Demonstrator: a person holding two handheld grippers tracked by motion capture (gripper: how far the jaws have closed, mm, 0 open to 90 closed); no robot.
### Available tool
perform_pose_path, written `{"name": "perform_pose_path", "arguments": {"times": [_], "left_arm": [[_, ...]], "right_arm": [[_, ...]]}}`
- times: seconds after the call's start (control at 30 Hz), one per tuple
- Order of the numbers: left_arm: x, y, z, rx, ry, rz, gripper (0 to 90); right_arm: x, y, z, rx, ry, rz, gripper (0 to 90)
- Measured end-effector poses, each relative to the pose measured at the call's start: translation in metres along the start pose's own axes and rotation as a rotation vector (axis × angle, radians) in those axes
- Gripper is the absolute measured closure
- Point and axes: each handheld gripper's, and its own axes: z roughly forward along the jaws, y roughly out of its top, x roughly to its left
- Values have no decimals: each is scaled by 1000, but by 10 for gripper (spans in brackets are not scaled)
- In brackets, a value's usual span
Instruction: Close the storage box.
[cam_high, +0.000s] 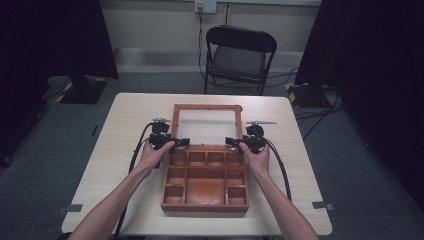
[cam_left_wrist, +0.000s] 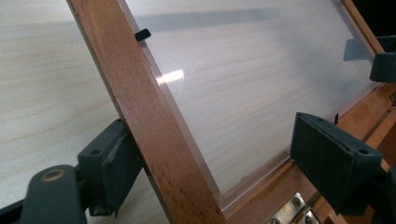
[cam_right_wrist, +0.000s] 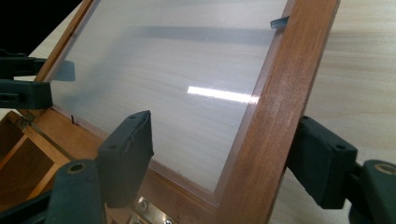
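At mid-table, left gripper (cam_high: 181, 142) and right gripper (cam_high: 233, 142) stand spread astride opposite side rails of the box's glazed lid (cam_high: 207, 125), neither clamped.

No readable text, label, brand, number or sign anywhere, none on the open brown wooden compartment box (cam_high: 205, 182), its clear-paned wooden lid (cam_left_wrist: 154, 121), the pale wood-grain table (cam_high: 125, 130), the black folding chair (cam_high: 240, 52)

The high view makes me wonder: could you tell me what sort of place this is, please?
Probably a lab or studio set up for recording, not a home: a bare table on grey carpet, dark curtains on both sides, cables across the floor, and one folding chair by the wall.
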Motion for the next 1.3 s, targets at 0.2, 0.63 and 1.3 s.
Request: {"name": "perform_pose_path", "arguments": {"times": [0.2, 0.63, 1.3], "left_arm": [[3, 3, -7, -24, -1, -16, 293], [1, 7, -18, -65, 8, 32, 385], [-1, 11, -48, -103, -53, 117, 556]], "right_arm": [[1, 2, -6, -22, -17, -7, 347], [3, 6, -17, -53, -17, 5, 442], [13, 10, -41, -87, -2, -33, 541]]}}
